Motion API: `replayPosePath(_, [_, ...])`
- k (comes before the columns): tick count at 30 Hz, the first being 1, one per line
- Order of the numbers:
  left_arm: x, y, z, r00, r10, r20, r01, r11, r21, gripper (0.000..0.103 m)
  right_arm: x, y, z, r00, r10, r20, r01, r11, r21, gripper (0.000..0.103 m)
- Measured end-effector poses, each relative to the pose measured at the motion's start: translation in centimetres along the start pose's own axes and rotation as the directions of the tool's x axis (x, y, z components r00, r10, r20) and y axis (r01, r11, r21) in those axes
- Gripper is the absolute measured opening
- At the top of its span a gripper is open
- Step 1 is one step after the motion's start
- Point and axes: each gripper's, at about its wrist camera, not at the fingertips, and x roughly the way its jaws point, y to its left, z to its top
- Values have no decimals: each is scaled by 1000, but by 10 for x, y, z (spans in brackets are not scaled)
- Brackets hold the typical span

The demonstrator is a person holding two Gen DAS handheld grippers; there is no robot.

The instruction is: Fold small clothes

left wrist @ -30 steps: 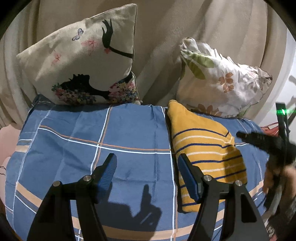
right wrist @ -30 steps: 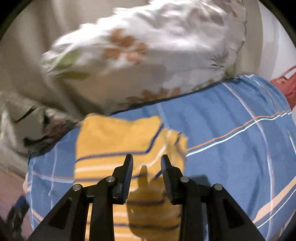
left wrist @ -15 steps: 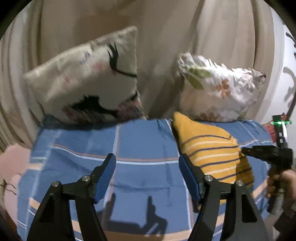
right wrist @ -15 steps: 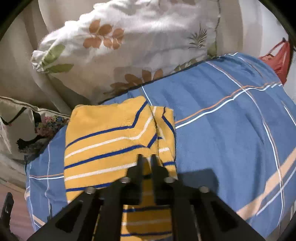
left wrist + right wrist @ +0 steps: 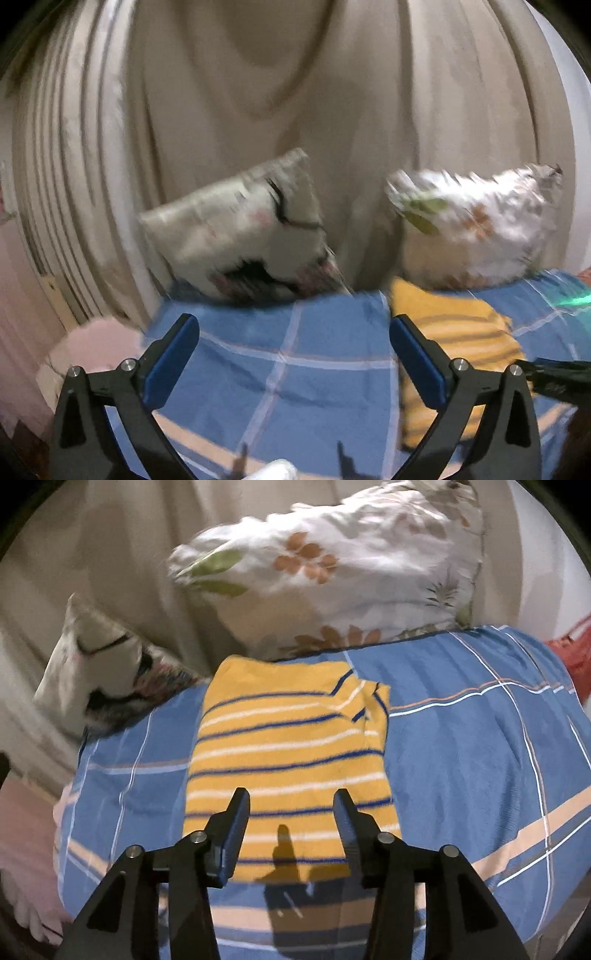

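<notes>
**Letting go of the folded yellow top without disturbing it**

Starting with the widest thing in view, you have the blue checked bedspread (image 5: 480, 760) as your working surface, with the floral pillow (image 5: 351, 565) and the printed cushion (image 5: 96, 664) propped at its far edge against the beige drape (image 5: 295, 92). Keep clear of both pillows as you draw back.

The yellow striped top (image 5: 291, 749) lies flat on the bedspread, just in front of the floral pillow, folded into a neat upright rectangle with one small flap turned over at its far right corner. By the look of it, the fold is done and the step in hand is the release.

Your right gripper (image 5: 291, 812) hovers over the near half of the top, its jaws opening with no cloth pinched between them. Lift it straight away so that neither finger catches the near hem.

Your left gripper (image 5: 293, 354) sits over bare bedspread beside the top, jaws opening wide and empty. Keep its right finger off the top's left edge.
</notes>
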Motion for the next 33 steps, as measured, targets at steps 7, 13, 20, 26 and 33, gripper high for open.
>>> replayPosePath(7, [5,-38,-33,965,-119,-234,107,992,-65,103,-11,-12,-25,999,-39,-29,36,995,-97,53])
replayPosePath(13, [2,-62,-50,939,-133,-316,119,991,-64,103,-17,-33,-35,998,-50,-44,45,995,-92,57])
replayPosePath(20, [2,-72,-58,922,-122,-367,112,993,-47,103,-14,-35,-44,996,-45,-71,37,993,-108,60])
replayPosePath(26, [5,-71,-65,910,-120,-396,109,993,-52,103,-7,-27,-49,994,-44,-96,31,991,-133,61])
replayPosePath(33, [12,-68,-71,893,-135,-429,117,991,-70,103,2,-19,-51,992,-49,-119,30,988,-151,62])
